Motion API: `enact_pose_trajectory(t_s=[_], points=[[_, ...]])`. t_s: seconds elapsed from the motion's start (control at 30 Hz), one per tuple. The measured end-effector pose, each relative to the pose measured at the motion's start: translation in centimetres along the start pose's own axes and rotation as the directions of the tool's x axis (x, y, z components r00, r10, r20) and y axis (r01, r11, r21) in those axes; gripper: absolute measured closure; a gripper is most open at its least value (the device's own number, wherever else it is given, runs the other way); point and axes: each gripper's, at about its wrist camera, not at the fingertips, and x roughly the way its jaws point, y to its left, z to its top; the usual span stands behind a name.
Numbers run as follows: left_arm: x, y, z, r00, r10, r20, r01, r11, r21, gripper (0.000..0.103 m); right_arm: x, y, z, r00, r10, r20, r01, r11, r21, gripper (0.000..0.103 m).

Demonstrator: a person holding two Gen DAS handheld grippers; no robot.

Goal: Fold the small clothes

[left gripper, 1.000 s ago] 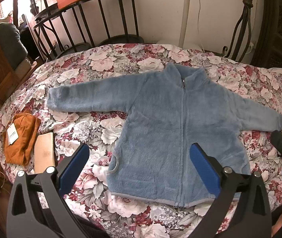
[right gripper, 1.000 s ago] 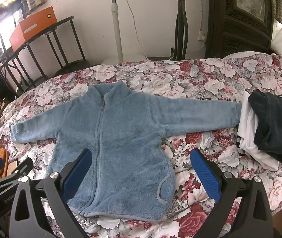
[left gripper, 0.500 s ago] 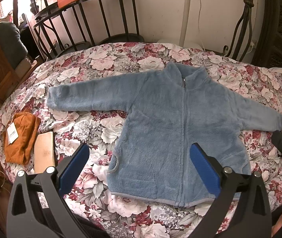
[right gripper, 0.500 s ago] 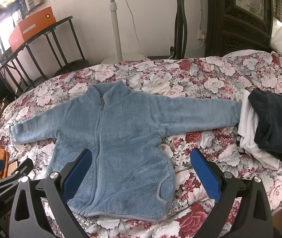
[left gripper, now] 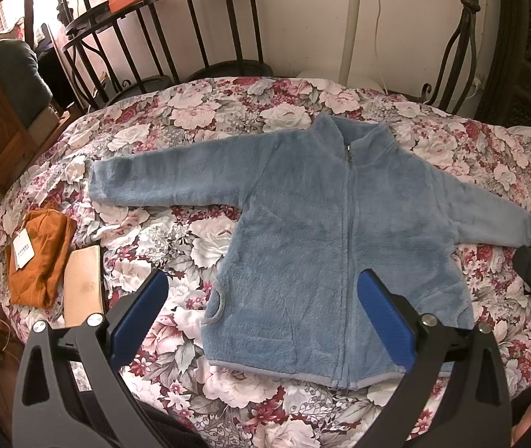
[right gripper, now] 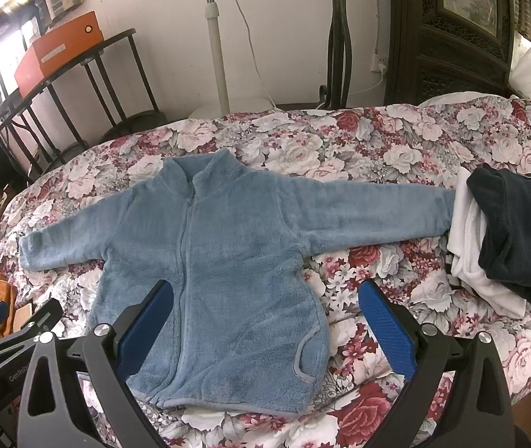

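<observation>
Your left gripper [left gripper: 263, 313] has its fingers spread wide, nothing between them. The blue fleece jacket [left gripper: 325, 224] lies flat, zipped, sleeves out, on the floral bedspread [left gripper: 198, 112]; its hem sits under the gap and behind the right finger. Orange garment [left gripper: 37, 257] is off beyond the left finger. Your right gripper [right gripper: 265, 321] is spread too, empty; jacket hem is behind its left finger, and the dark folded garment [right gripper: 512, 231] on a white one [right gripper: 467, 231] is beyond its right finger.

We look from both wrist cameras, held above the bed's near edge, facing the far wall; both views share the spread blue fleece zip jacket [left gripper: 325, 246] [right gripper: 220, 272], seen fairly near.
</observation>
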Motion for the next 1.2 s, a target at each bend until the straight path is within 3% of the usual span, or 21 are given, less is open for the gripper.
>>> enact_pose_trajectory(t_s=[0.4, 0.67, 0.73, 0.8, 0.9, 1.0, 1.2], points=[[0.2, 0.4, -0.8, 1.0, -0.002, -0.011, 0.002, 1.0, -0.003, 0.004, -0.1, -0.1, 0.1, 1.0, -0.004, 0.008, 0.004, 1.0, 0.002, 0.003], [0.2, 0.9, -1.9, 1.0, -0.008, -0.013, 0.008, 1.0, -0.006, 0.004, -0.9, -1.7, 0.5, 0.996, -0.019, 0.089, 0.015, 0.999, 0.042, 0.003], [0.2, 0.8, -1.8, 1.0, -0.01, -0.016, 0.01, 1.0, -0.006, 0.004, -0.4, -2.5, 0.3, 0.994, 0.04, 0.101, -0.047, 0.996, 0.069, 0.003], [0.2, 0.9, -2.0, 1.0, -0.024, -0.013, 0.024, 1.0, -0.007, 0.004, 2.2, -4.0, -0.4, 0.985, 0.167, 0.04, -0.171, 0.98, 0.107, 0.003], [0.6, 1.2, -1.7, 0.997, -0.072, 0.002, 0.072, 0.997, -0.021, 0.004, 4.5, -6.3, -0.7, 0.987, 0.154, -0.052, -0.136, 0.959, 0.247, 0.003], [1.8, 1.9, -1.4, 0.992, -0.119, -0.045, 0.116, 0.991, -0.059, 0.004, 4.3, -8.1, -1.0, 0.985, 0.169, -0.019, -0.154, 0.934, 0.322, 0.003], [4.1, 2.1, -0.2, 0.992, -0.05, -0.116, 0.046, 0.998, -0.038, 0.004, 6.1, -10.1, -0.3, 0.973, 0.225, -0.055, -0.187, 0.904, 0.385, 0.003]])
